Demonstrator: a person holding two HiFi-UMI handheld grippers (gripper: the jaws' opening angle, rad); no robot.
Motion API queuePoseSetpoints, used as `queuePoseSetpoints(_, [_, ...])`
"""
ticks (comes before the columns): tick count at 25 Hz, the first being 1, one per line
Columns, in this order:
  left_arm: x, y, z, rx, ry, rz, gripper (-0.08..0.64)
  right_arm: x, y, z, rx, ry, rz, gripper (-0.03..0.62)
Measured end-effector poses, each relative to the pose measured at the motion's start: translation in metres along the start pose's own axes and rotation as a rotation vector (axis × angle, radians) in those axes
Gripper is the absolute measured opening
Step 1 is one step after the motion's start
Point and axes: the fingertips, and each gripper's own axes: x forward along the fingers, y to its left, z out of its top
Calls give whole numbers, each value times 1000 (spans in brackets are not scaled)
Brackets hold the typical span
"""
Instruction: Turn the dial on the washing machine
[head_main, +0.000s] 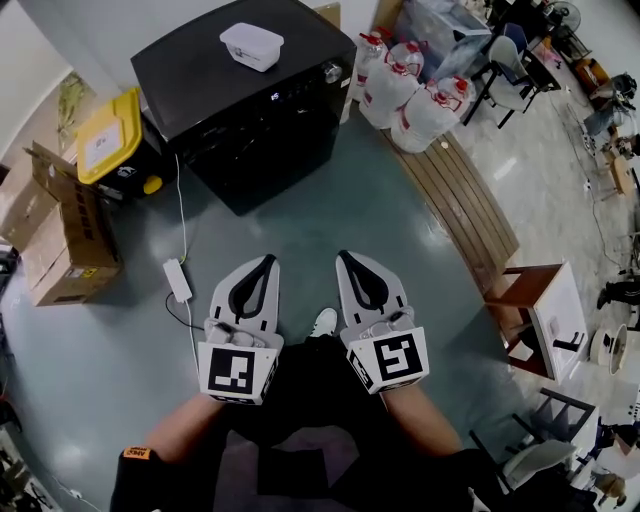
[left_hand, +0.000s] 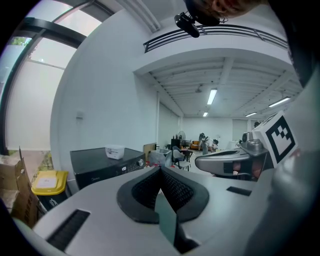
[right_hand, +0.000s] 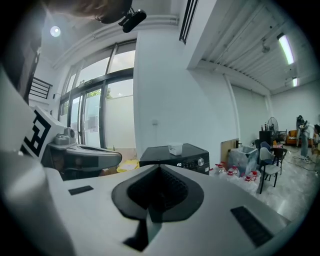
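A black washing machine (head_main: 240, 95) stands against the far wall, with a round silver dial (head_main: 332, 72) at the right end of its front panel. The dial (right_hand: 201, 162) also shows in the right gripper view, and the dial (left_hand: 141, 162) is small in the left gripper view. My left gripper (head_main: 268, 260) and right gripper (head_main: 342, 256) are side by side, low in the head view, well short of the machine. Both are shut with nothing between the jaws. A white plastic tub (head_main: 251, 45) rests on the machine's top.
A yellow-lidded bin (head_main: 112, 135) and cardboard boxes (head_main: 55, 235) stand left of the machine. Large water bottles (head_main: 410, 95) and a wooden bench (head_main: 465, 205) lie to its right. A white power strip (head_main: 178, 279) and cable lie on the floor ahead of my left gripper.
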Motion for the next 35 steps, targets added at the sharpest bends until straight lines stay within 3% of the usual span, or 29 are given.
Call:
queuePoseSetpoints(5, [9, -11, 5, 6, -13, 22, 14, -2, -10, 5, -3, -21, 45, 30])
queuePoseSetpoints(7, [13, -17, 6, 3, -14, 18, 14, -3, -15, 4, -1, -22, 65, 114])
queuePoseSetpoints(13, [24, -32, 17, 21, -32, 48, 25, -12, -36, 5, -7, -30, 86, 226])
queuePoseSetpoints(17, [29, -30, 20, 22, -23, 93, 184, -11, -50, 4, -22, -29, 89, 296])
queuePoseSetpoints(21, [39, -19, 20, 21, -20, 131, 262, -2, -63, 5, -34, -22, 64, 325])
queuePoseSetpoints(29, [85, 14, 8, -17, -26, 147, 287, 46, -88, -5, -74, 7, 31, 328])
queuePoseSetpoints(35, [142, 49, 10, -27, 2, 124, 295, 113, -121, 0, -69, 41, 14, 353])
